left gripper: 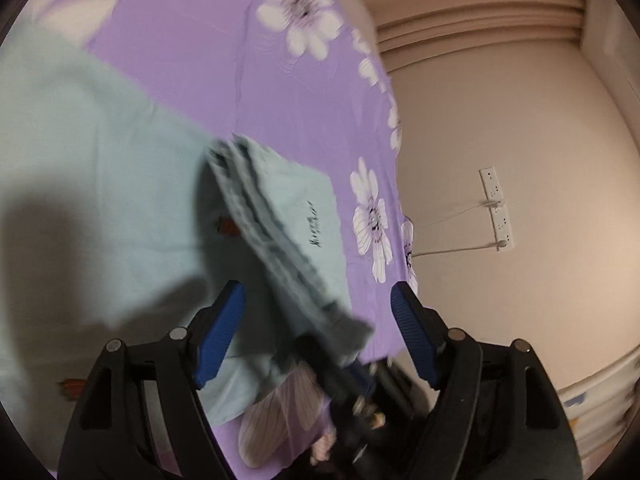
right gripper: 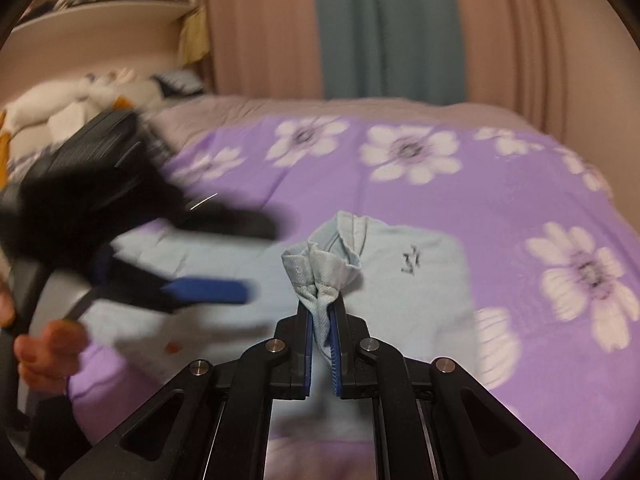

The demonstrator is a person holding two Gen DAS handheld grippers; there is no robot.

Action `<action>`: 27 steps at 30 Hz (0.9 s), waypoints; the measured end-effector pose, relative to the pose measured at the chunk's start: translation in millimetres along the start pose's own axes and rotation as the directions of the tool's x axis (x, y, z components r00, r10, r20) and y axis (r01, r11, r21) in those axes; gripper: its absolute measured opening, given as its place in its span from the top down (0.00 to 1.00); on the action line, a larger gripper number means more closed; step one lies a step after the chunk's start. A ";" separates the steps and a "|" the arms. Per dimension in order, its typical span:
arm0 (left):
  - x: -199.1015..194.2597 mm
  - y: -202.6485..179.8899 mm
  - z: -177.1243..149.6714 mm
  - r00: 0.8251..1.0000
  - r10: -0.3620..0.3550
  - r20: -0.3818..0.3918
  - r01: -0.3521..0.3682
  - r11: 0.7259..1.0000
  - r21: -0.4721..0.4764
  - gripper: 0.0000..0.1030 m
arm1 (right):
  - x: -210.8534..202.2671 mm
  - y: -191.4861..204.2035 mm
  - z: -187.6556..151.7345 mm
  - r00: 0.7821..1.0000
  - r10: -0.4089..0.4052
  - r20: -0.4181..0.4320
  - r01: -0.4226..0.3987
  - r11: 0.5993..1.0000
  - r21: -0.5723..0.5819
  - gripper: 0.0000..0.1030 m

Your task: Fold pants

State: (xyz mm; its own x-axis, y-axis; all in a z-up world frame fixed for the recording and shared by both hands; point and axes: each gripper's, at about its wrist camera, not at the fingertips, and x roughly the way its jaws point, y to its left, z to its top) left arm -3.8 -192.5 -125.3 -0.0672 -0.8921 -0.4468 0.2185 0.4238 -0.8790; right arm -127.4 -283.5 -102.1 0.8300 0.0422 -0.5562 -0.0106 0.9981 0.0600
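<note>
Light blue pants (left gripper: pixel 100 152) lie spread on a purple flowered bedspread (left gripper: pixel 192 60). One corner of them, with small dark lettering (left gripper: pixel 314 230), is lifted into a ridge. My right gripper (right gripper: pixel 322 306) is shut on the bunched waistband (right gripper: pixel 320 268), and in the left wrist view it is a dark blur (left gripper: pixel 340 380) under that ridge. My left gripper (left gripper: pixel 318 292) stands open, its blue pads (left gripper: pixel 224 332) on either side of the raised fabric without pressing it. From the right wrist view the left gripper (right gripper: pixel 262 262) is blurred at the left, above the pants (right gripper: pixel 420 280).
The bed's edge drops off toward a beige wall with a white power strip (left gripper: pixel 496 208) and cord. Pink and teal curtains (right gripper: pixel 388 28) hang behind the bed. Plush toys (right gripper: pixel 80 104) and a shelf lie far left. A person's hand (right gripper: pixel 48 344) holds the left gripper.
</note>
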 end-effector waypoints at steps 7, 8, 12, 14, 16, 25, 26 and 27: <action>-4.2 11.9 2.1 0.996 0.087 0.003 -0.087 0.996 -0.004 0.84 | 5.6 37.1 -8.2 0.999 0.018 -0.043 -0.023 0.991 -0.131 0.91; -11.3 11.9 2.4 0.995 0.101 0.021 -0.101 0.995 0.008 0.86 | 5.9 40.6 -7.9 0.999 0.020 -0.046 -0.026 0.989 -0.144 0.91; -43.1 9.6 5.7 0.983 0.160 0.091 -0.168 0.982 0.083 0.85 | 8.7 58.8 0.0 0.997 0.062 -0.042 -0.069 0.981 -0.182 0.91; -58.4 13.0 8.2 0.972 0.202 0.120 -0.215 0.971 0.103 0.85 | 11.7 74.9 1.6 0.995 0.086 -0.041 -0.093 0.972 -0.214 0.91; -70.0 23.1 12.9 0.957 0.247 0.149 -0.263 0.959 0.101 0.86 | 18.8 90.8 2.1 0.994 0.095 -0.047 -0.104 0.963 -0.250 0.91; -97.6 73.1 18.3 0.905 0.396 0.152 -0.407 0.912 0.049 0.78 | 65.2 120.6 -10.3 0.969 0.132 -0.207 -0.177 0.961 -0.214 0.82; -103.0 73.7 15.8 0.895 0.412 0.170 -0.426 0.903 0.056 0.76 | 64.2 117.8 -9.8 0.963 0.159 -0.216 -0.201 0.961 -0.191 0.76; -108.6 73.6 13.4 0.888 0.422 0.181 -0.438 0.897 0.059 0.72 | 62.0 114.5 -8.7 0.959 0.180 -0.220 -0.219 0.961 -0.171 0.74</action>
State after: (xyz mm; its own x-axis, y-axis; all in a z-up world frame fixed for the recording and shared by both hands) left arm 32.6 -66.4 -139.2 0.2086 -0.6423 -0.7376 0.2831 0.7615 -0.5831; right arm -82.1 -166.2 -137.0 0.6710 0.2294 -0.7050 -0.2873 0.9571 0.0381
